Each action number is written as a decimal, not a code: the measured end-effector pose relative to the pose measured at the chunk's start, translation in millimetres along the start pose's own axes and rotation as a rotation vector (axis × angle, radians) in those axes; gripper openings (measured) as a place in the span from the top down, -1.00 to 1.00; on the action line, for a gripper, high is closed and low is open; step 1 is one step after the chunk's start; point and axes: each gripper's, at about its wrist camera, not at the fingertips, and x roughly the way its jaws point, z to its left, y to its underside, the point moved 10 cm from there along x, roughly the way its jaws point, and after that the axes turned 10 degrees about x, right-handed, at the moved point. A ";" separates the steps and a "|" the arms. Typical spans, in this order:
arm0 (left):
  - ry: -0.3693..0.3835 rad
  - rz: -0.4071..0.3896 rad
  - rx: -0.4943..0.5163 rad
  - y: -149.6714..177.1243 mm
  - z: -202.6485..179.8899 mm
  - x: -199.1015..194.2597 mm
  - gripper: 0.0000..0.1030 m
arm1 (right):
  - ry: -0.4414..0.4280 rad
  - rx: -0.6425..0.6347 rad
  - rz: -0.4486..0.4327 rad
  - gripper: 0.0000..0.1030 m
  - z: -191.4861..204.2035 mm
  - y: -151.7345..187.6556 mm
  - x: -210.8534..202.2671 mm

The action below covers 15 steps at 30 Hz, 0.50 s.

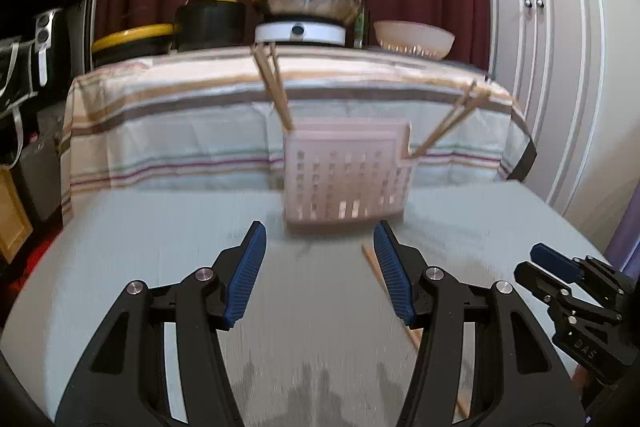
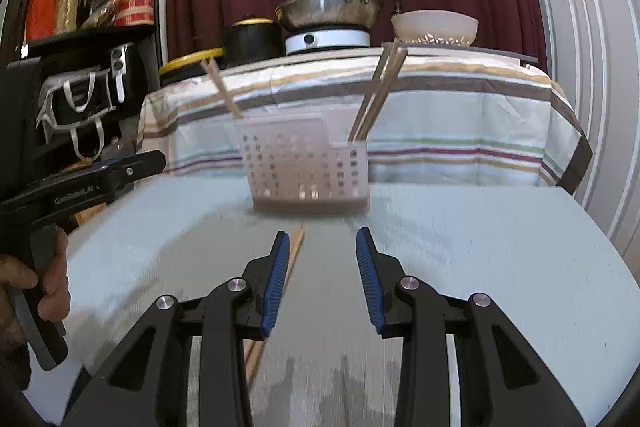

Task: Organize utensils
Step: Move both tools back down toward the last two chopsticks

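A pale pink perforated utensil basket stands on the grey table; it also shows in the right wrist view. Chopsticks lean out of its left side and right side. One loose wooden chopstick lies on the table under my left gripper's right finger; in the right wrist view the chopstick lies beside my right gripper's left finger. My left gripper is open and empty. My right gripper is open and empty, and shows at the left wrist view's right edge.
Behind the table a striped cloth covers a higher counter with a steel pan on a white burner, a black pot and a white colander. Dark shelves stand left, white cabinet doors right.
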 end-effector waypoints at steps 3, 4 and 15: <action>0.005 0.034 -0.015 21.9 -2.9 -1.4 -0.07 | -0.010 0.008 0.015 0.31 1.0 18.3 -7.2; 0.003 0.040 -0.015 26.8 -3.9 -2.2 -0.07 | -0.015 0.007 0.018 0.31 2.1 24.7 -9.4; -0.004 0.104 -0.026 66.7 -10.2 -9.4 -0.07 | -0.083 -0.064 0.118 0.31 31.7 84.7 -7.0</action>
